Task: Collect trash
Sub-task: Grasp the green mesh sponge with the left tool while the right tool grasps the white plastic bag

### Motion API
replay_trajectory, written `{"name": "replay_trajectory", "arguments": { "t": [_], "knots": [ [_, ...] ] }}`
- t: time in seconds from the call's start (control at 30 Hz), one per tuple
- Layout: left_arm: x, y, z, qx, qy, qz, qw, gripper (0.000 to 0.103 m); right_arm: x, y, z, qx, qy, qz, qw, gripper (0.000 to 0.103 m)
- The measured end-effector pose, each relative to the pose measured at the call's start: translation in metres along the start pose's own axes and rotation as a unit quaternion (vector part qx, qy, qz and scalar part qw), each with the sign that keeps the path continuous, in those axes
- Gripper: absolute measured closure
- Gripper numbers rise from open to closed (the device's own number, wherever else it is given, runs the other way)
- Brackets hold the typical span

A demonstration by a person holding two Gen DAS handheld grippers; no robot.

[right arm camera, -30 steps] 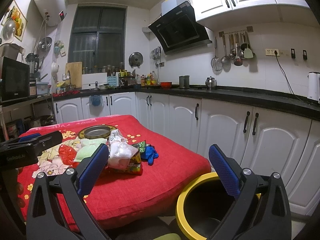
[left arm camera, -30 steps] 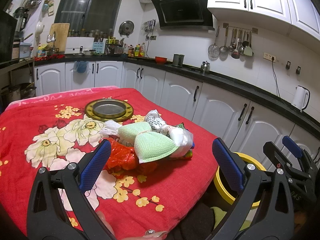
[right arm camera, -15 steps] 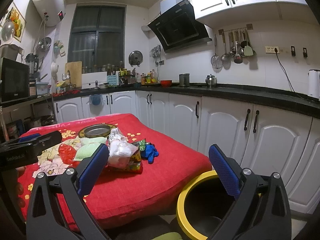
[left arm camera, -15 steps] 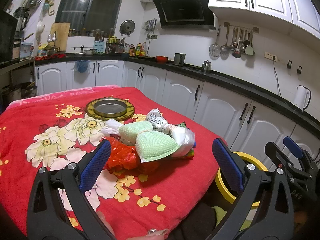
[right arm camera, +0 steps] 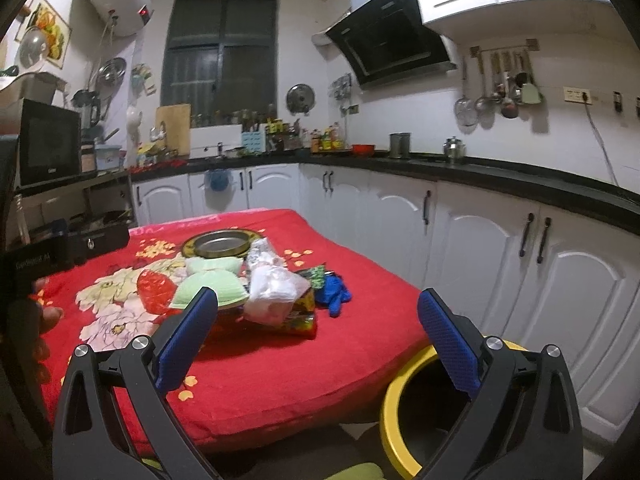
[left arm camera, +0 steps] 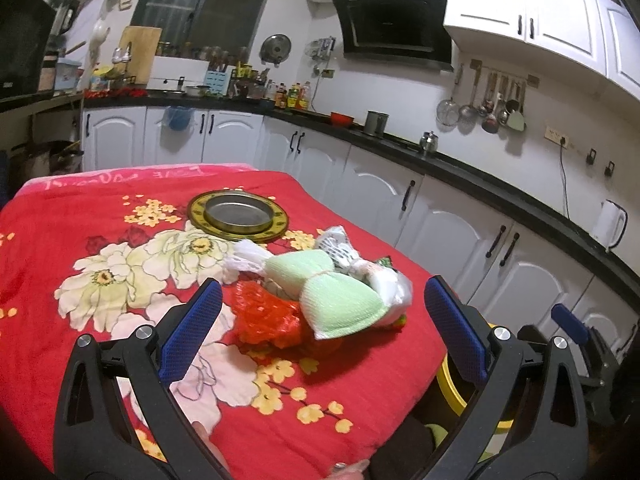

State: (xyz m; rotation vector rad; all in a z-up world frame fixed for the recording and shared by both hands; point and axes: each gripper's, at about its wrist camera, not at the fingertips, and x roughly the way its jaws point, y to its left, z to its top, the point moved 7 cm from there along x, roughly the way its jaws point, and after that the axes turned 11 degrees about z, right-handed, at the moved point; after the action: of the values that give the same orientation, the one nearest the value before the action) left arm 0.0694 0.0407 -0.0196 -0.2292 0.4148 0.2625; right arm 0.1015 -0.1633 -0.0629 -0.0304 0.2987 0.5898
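A pile of trash lies on the red flowered tablecloth (left arm camera: 80,220): a light green foam net (left arm camera: 340,304), an orange-red plastic bag (left arm camera: 264,316), a clear white plastic bag (right arm camera: 276,284), a colourful snack wrapper (right arm camera: 300,316) and a blue glove (right arm camera: 336,290). My left gripper (left arm camera: 320,328) is open and empty, just short of the pile. My right gripper (right arm camera: 316,340) is open and empty, held off the table's corner, above a yellow-rimmed bin (right arm camera: 400,384). The bin's rim also shows in the left wrist view (left arm camera: 448,384).
A round metal tray with a gold rim (left arm camera: 238,216) sits behind the pile. White cabinets (right arm camera: 480,248) with a black counter run close along the right. The left gripper's body (right arm camera: 36,260) shows at the left of the right wrist view.
Both grippers have drifted only slightly; the pile sits a little nearer in both views. Both grippers stay open and empty.
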Motion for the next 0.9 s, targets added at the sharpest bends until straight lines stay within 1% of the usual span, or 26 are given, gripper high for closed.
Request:
{"name": "replay_trajectory", "arguments": {
  "t": [0.07, 0.17, 0.3, 0.4, 0.47, 0.63, 0.7, 0.8, 0.87, 0.9],
  "knots": [
    [0.003, 0.007, 0.003, -0.006, 0.000, 0.001, 1.0000, 0.010, 0.009, 0.003, 0.000, 0.001, 0.010, 0.012, 1.000, 0.006],
    [0.009, 0.016, 0.009, -0.017, 0.005, -0.008, 0.9998, 0.010, 0.024, 0.003, 0.002, 0.003, 0.024, 0.024, 0.999, 0.006],
    [0.024, 0.027, 0.018, -0.020, 0.018, 0.006, 0.9996, 0.010, 0.044, 0.002, 0.004, -0.005, 0.039, 0.034, 0.999, 0.006],
    [0.043, 0.032, 0.025, -0.033, 0.048, 0.002, 0.9983, 0.010, 0.058, 0.000, 0.006, -0.014, 0.045, 0.037, 0.998, 0.006],
    [0.054, 0.033, 0.027, -0.032, 0.063, 0.005, 0.9975, 0.010, 0.067, -0.003, 0.007, -0.012, 0.053, 0.040, 0.998, 0.006],
    [0.088, 0.028, 0.031, -0.036, 0.112, -0.007, 0.9930, 0.010, 0.092, -0.009, 0.008, -0.002, 0.071, 0.046, 0.996, 0.007],
    [0.098, 0.026, 0.029, -0.038, 0.128, -0.007, 0.9910, 0.010, 0.102, -0.012, 0.007, 0.005, 0.080, 0.051, 0.995, 0.013],
    [0.119, 0.022, 0.025, -0.043, 0.163, -0.012, 0.9856, 0.010, 0.118, -0.016, 0.004, 0.018, 0.101, 0.060, 0.993, 0.017],
    [0.129, 0.022, 0.023, -0.046, 0.180, -0.010, 0.9826, 0.010, 0.128, -0.019, -0.001, 0.031, 0.115, 0.067, 0.991, 0.024],
    [0.133, 0.023, 0.022, -0.051, 0.186, -0.010, 0.9811, 0.011, 0.133, -0.020, -0.003, 0.042, 0.123, 0.071, 0.989, 0.024]
  ]
}}
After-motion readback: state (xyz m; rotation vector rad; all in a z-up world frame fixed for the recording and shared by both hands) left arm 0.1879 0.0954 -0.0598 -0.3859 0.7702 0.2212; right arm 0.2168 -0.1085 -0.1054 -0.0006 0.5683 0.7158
